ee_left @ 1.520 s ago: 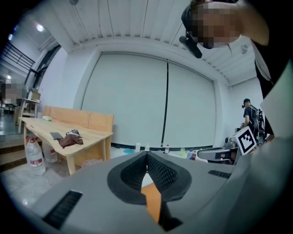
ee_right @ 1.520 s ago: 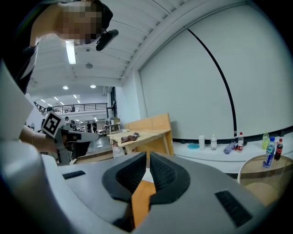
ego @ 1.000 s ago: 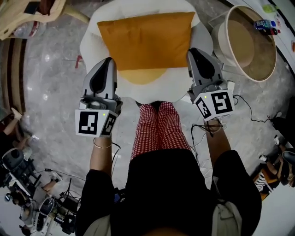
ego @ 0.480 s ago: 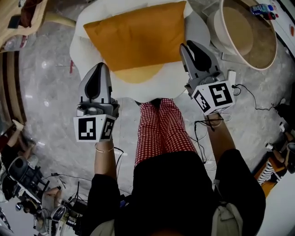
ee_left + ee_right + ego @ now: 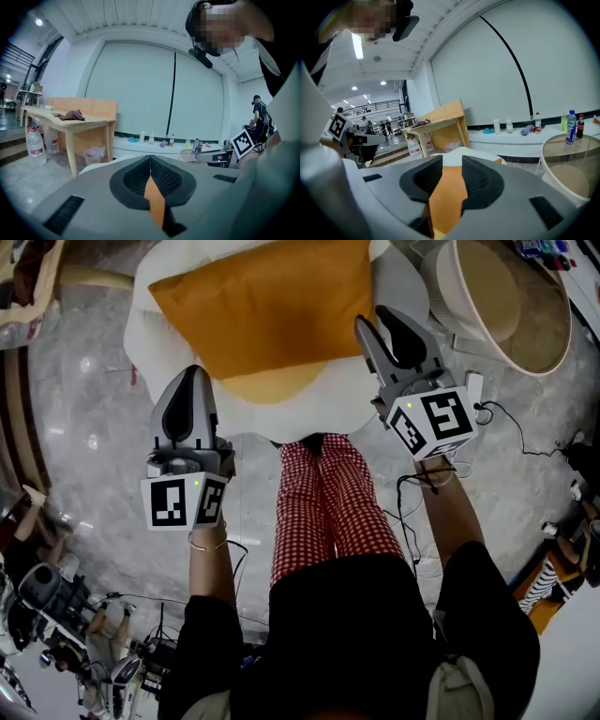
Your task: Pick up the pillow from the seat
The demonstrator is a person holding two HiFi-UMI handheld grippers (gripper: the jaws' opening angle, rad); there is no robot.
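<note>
Left gripper [image 5: 189, 376] at 8 o'clock of the orange square fabric pillow [image 5: 267, 306], jaws together; right gripper [image 5: 375, 322] at 4 o'clock, jaws just parting, empty; both lowered, grasp pending.

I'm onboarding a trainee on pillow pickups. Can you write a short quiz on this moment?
1. True or false: the orange pillow lies on the white seat.
2. The left hand-held gripper is: A open, B shut, C shut on the pillow.
3. Which hand-held gripper has its jaws apart?
Key: 1 true. 2 B. 3 the right hand-held gripper; its jaws have just been opening, and the pads press on nothing.
</note>
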